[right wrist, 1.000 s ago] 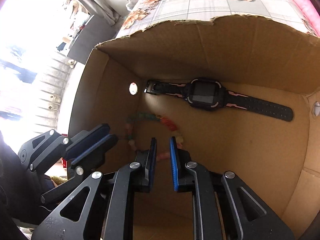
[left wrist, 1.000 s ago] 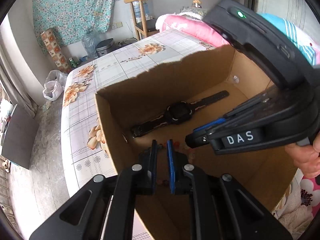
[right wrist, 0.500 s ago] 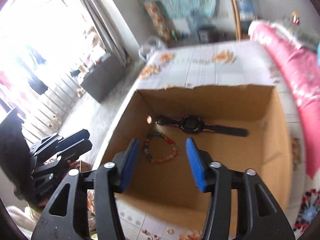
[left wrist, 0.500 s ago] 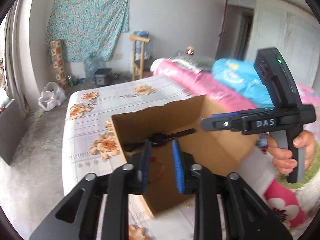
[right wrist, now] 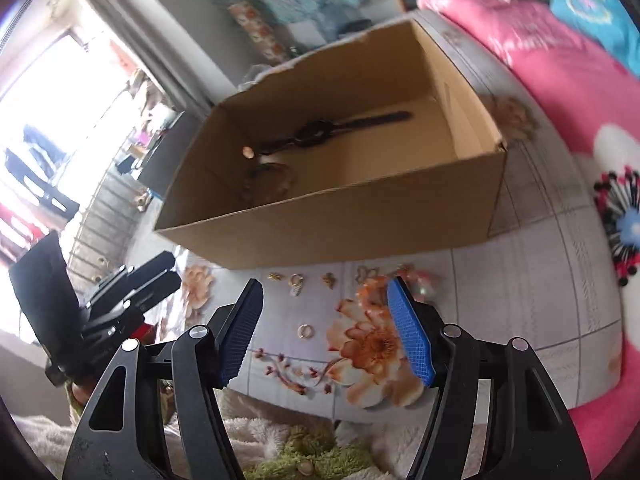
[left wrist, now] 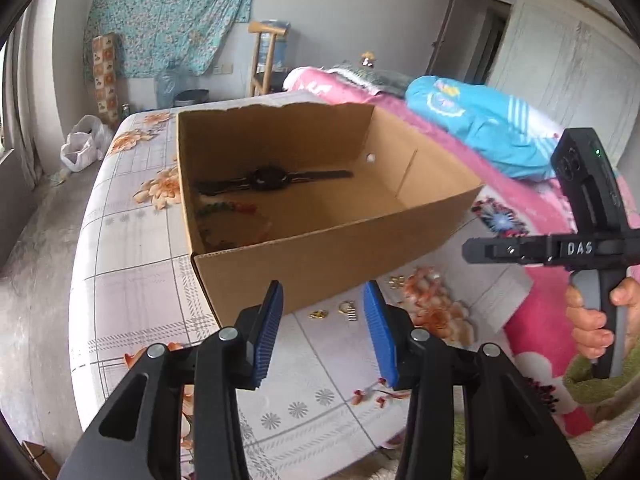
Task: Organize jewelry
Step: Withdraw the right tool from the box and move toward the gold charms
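Watch and bead bracelet already inside cardboard box. Gold rings and small bits lie on flowery cloth, just beside box front. Left gripper wide apart, holding nothing. Right gripper wide apart, holding nothing. Next job, I think: go down, pinch one ring, drop in box.

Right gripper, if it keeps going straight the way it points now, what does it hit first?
Probably the flowered tablecloth, near the small gold ring lying between the open right gripper fingers; the cardboard box sits beyond. Depth is unclear.
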`<move>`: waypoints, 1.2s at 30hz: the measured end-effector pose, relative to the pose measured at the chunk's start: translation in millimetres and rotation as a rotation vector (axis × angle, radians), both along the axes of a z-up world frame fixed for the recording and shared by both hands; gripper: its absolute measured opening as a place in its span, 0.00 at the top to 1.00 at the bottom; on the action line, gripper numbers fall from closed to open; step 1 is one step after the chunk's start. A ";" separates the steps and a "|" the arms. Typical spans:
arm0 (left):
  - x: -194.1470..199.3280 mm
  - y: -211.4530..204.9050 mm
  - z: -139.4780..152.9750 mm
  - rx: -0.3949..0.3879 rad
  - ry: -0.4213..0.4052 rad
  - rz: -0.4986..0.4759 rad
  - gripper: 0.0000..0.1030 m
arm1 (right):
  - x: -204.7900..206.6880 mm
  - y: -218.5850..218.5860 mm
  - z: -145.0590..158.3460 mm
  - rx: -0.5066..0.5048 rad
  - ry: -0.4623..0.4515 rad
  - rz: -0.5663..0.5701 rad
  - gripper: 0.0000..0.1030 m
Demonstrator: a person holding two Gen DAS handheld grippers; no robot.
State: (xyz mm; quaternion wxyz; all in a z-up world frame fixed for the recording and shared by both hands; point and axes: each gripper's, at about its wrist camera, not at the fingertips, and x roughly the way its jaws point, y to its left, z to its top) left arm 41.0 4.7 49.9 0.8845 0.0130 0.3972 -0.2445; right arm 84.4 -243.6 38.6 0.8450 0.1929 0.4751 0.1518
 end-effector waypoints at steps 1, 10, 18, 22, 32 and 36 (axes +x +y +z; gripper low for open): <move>3.6 0.2 -2.5 0.007 -0.001 0.015 0.61 | 6.4 -2.7 0.1 -0.006 0.001 -0.014 0.42; 38.4 16.3 -11.4 -0.066 -0.011 0.093 0.61 | 48.5 -8.4 13.3 0.039 -0.051 -0.081 0.42; 39.6 9.2 -14.3 -0.056 -0.025 0.078 0.60 | 21.9 -14.9 20.0 -0.117 -0.089 -0.098 0.35; 22.5 5.0 -33.0 0.002 0.015 0.063 0.57 | -8.1 -10.4 6.0 -0.304 -0.052 -0.109 0.27; 7.5 -3.0 -69.1 0.084 0.114 0.080 0.56 | -11.4 18.8 -27.2 -0.535 -0.045 -0.065 0.32; 4.3 -6.9 -71.5 0.113 0.102 0.075 0.55 | -11.3 29.4 -40.0 -0.656 -0.031 -0.037 0.37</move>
